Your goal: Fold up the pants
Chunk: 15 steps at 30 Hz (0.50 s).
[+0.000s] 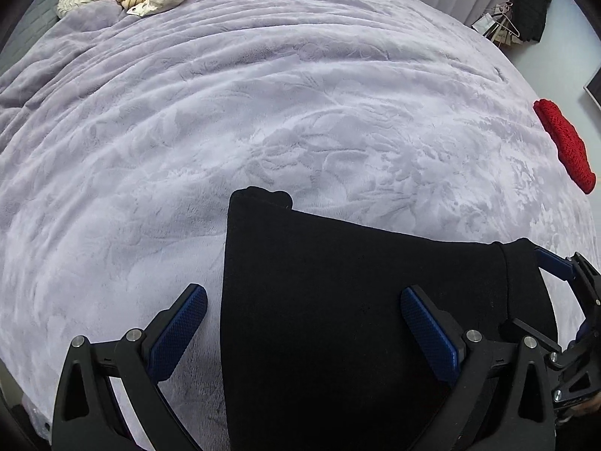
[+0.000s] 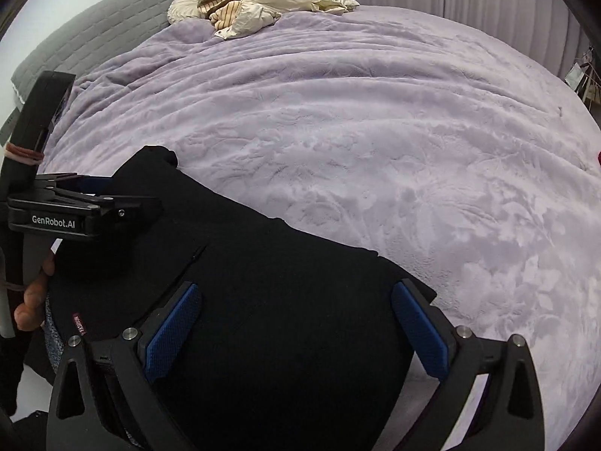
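Note:
Black pants (image 1: 338, 300) lie folded flat on the lilac bedspread at the near edge of the bed; they also show in the right wrist view (image 2: 263, 282). My left gripper (image 1: 304, 323) is open, its blue pads straddling the pants' left edge, one pad over the bedspread and one over the cloth. My right gripper (image 2: 296, 319) is open above the pants' right part, empty. The right gripper's fingers (image 1: 556, 263) show at the pants' right end in the left wrist view. The left gripper's body (image 2: 82, 210) shows at the left in the right wrist view.
The lilac bedspread (image 1: 263, 112) covers a wide bed. A red knitted item (image 1: 563, 143) lies at the bed's right edge. Cream and striped clothes and a round pillow (image 2: 255, 3) are piled at the far head end. Dark clothing and hangers (image 1: 526, 7) stand by the curtain.

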Tool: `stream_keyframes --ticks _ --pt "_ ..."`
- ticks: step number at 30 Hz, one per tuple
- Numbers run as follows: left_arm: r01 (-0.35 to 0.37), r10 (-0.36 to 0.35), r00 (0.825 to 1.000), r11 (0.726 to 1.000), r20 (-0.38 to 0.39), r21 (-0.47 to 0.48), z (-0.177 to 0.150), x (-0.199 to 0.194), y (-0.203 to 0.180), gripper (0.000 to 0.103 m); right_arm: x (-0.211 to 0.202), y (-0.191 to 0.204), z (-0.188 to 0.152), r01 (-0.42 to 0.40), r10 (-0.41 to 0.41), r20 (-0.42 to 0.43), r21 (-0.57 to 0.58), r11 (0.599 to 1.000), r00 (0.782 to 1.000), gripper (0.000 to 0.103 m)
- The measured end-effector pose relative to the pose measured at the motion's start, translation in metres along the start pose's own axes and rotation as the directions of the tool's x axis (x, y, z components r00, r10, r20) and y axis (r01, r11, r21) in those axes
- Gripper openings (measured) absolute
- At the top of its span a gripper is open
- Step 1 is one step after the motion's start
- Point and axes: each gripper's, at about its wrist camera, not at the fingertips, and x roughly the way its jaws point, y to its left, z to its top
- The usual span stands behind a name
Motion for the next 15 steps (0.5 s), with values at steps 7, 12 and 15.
stream_keyframes --ticks 7,12,15 --pt "-0.080 0.078 0.996 0.995 0.049 0.058 -0.005 -0.026 -0.012 0.103 -0.010 0.017 0.004 0.063 -0.063 -0.007 -0.046 0.997 0.998 0.103" --pt "-0.123 0.113 0.989 0.987 0.097 0.103 -0.024 -0.061 -0.018 0.103 -0.062 0.043 -0.007 0.083 -0.078 0.095 -0.051 0.995 0.992 0.103" --pt "-0.142 0.131 0.986 0.983 0.100 0.115 -0.036 -0.067 -0.019 0.103 -0.074 0.058 -0.024 0.061 -0.054 0.095 -0.078 0.995 0.994 0.103"
